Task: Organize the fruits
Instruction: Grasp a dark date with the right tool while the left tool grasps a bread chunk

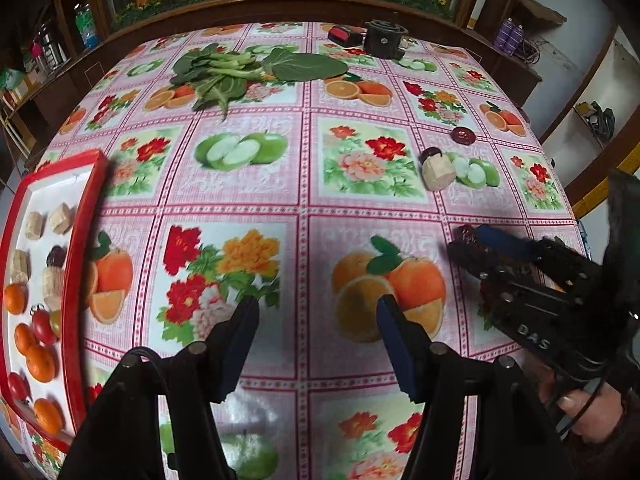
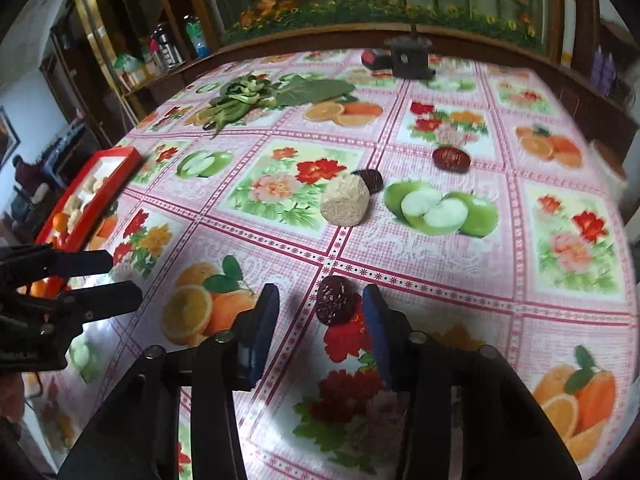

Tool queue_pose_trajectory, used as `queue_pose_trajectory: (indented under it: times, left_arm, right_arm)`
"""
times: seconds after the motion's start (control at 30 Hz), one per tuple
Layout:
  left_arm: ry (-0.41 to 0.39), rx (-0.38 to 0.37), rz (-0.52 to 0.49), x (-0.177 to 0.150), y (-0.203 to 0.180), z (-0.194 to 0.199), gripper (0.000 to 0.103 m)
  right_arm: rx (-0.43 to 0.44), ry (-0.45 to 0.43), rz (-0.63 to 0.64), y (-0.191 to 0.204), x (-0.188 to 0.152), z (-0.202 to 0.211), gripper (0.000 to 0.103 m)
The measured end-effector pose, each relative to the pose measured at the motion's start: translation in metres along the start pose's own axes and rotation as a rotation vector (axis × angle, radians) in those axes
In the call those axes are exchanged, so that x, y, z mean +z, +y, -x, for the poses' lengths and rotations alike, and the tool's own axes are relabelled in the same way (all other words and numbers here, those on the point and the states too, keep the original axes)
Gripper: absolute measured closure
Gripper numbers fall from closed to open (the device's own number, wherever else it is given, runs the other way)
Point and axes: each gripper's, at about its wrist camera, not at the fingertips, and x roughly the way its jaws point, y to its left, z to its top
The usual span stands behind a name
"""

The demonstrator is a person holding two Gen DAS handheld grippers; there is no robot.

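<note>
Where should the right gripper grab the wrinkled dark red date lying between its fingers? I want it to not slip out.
Grip the wrinkled dark red date across its narrow middle, coming from above. It lies flat on the pink patterned tablecloth with its long axis running roughly along the fingers of the right gripper, so the blue pads would probably meet its broad sides. A gap shows on the left.

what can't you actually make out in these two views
- Grip of the right hand-held gripper on the nearest red date: right wrist view shows the date between the pads, contact unclear.
- Red tray: left wrist view's left edge cuts it off; in the right wrist view the left hand-held gripper covers its near end.
- Dark fruit: mostly hidden behind the beige block in both views.
- Black object at the far edge: blurred.
</note>
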Motion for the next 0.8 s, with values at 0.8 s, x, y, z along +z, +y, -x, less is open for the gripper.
queue_pose_trajectory:
  times: [0.8]
  left_arm:
    - [0.004, -0.074, -0.029, 0.077, -0.101, -0.072, 0.053]
  right_arm:
    - [0.066, -0.048, -0.125, -0.038, -0.029, 0.024, 0.083]
